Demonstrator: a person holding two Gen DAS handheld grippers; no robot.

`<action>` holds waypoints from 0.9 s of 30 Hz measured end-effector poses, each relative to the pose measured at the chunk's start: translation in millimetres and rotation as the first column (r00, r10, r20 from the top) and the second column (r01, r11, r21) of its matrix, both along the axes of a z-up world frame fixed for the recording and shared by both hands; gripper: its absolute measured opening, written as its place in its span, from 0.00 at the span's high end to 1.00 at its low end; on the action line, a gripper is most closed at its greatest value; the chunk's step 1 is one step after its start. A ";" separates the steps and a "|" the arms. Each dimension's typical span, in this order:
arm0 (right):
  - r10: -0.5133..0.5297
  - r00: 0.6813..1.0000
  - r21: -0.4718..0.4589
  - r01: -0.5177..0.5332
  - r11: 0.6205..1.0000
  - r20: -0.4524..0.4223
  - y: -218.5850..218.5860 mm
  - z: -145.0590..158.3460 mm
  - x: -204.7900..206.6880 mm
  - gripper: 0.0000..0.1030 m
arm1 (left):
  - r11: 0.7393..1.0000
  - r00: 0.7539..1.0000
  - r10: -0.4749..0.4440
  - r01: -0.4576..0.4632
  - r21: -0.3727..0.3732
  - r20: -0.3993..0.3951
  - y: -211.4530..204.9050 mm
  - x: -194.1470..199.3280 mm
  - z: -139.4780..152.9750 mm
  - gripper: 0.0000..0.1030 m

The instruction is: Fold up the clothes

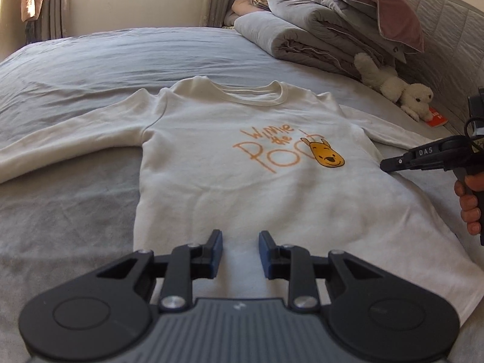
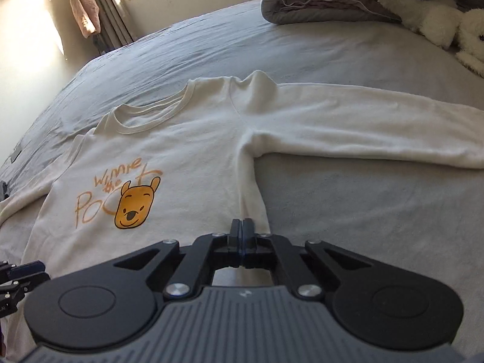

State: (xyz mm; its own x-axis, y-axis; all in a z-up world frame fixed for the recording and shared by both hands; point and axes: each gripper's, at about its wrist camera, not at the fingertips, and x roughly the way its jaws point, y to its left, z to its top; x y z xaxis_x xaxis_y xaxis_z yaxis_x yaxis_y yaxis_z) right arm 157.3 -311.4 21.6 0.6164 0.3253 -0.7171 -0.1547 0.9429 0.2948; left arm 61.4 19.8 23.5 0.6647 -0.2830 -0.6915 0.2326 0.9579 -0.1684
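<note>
Two blue pads of the left gripper [image 1: 240, 242] stand apart with nothing between them, just above the bottom part of the white sweater [image 1: 242, 163]. On the other side, the right gripper [image 2: 242, 227] has its pads pressed together at the sweater's side edge; I cannot tell if cloth is caught between them. That sweater lies flat on the grey bed [image 1: 90, 60], front up, sleeves out. Beyond its collar sit folded blankets [image 1: 317, 30] and a white toy dog [image 1: 396, 90].

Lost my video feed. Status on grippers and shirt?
Left hand-held gripper open over the hem. Right hand-held gripper shut at the side edge, grip unclear. Sweatshirt flat, unfolded, sleeves out. Nothing on it.
</note>
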 end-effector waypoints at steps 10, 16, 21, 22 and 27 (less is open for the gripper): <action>-0.218 0.974 0.330 0.224 0.917 -0.056 -33.1 -18.5 32.4 0.84 | 1.000 1.000 0.006 -0.007 -0.024 -0.028 2.6 4.7 -1.0 0.72; -0.304 0.947 0.470 0.316 0.824 -0.105 -48.3 -23.0 40.5 0.85 | 0.999 0.999 0.010 -0.012 -0.047 -0.042 5.3 8.1 -0.6 0.72; -0.375 0.914 0.605 0.387 0.696 -0.154 -68.8 -32.1 30.7 0.73 | 0.999 0.999 0.006 -0.008 -0.038 -0.041 3.9 8.5 -0.4 0.72; -0.380 0.913 0.609 0.385 0.693 -0.145 -68.9 -30.9 29.4 0.69 | 0.999 0.999 0.006 -0.008 -0.036 -0.041 3.5 8.5 -0.3 0.72; -0.354 0.935 0.461 0.325 0.826 -0.025 -41.1 -17.3 29.7 0.68 | 1.000 0.999 0.004 -0.005 -0.027 -0.034 2.0 8.5 -0.5 0.72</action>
State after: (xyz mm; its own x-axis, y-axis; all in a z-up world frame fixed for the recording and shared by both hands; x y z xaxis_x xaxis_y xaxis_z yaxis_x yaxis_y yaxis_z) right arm 187.0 -352.5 4.4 0.7839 0.3654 -0.5020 0.1201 0.7040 0.7000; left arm 69.8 21.8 22.9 0.6418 -0.2995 -0.7060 0.2223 0.9537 -0.2024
